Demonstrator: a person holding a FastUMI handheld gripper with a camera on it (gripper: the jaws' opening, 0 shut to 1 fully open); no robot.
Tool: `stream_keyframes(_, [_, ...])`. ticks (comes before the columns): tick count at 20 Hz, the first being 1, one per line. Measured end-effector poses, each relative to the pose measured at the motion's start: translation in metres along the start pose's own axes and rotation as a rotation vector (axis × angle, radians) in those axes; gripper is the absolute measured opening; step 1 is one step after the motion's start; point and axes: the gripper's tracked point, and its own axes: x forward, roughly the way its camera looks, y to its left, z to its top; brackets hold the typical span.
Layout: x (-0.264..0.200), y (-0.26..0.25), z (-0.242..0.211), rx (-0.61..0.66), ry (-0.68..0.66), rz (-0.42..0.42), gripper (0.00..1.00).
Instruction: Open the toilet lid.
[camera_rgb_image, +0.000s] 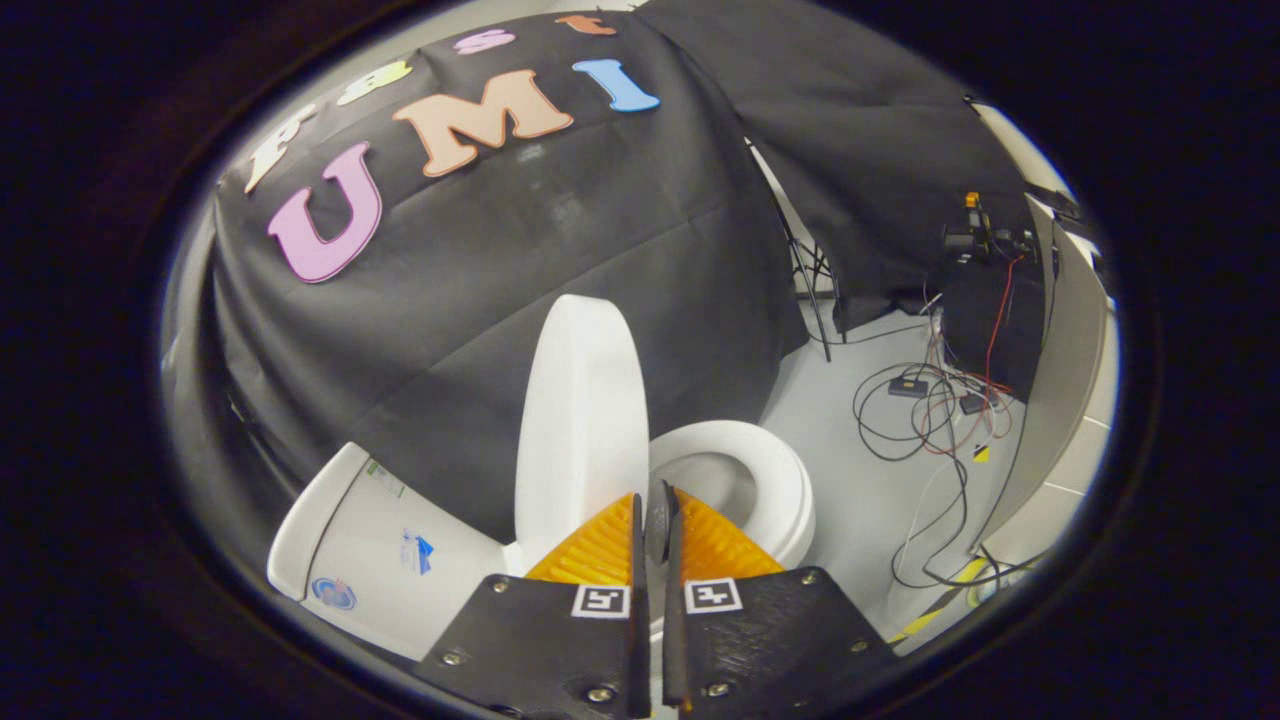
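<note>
The white toilet lid (580, 410) stands raised, close to upright, leaning back toward the tank (360, 540). To its right the white seat ring (775, 470) lies flat around the bowl's opening. My gripper (652, 492) is just in front of the lid's lower right edge, where lid and seat meet. Its fingers are shut, with only a thin slit between them. I cannot make out any part of the lid pinched in that slit.
The black cloth wall hangs close behind the toilet. On the pale floor to the right lie loose cables (930, 420) and small boxes, with a dark equipment stand (985, 300) beyond. A light stand leg (815, 300) and a pale panel (1060, 400) border that side.
</note>
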Motion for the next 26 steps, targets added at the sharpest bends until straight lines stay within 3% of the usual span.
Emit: stream_keyframes(26, [-0.053, 0.095, 0.001, -0.21, -0.038, 0.106, 0.06])
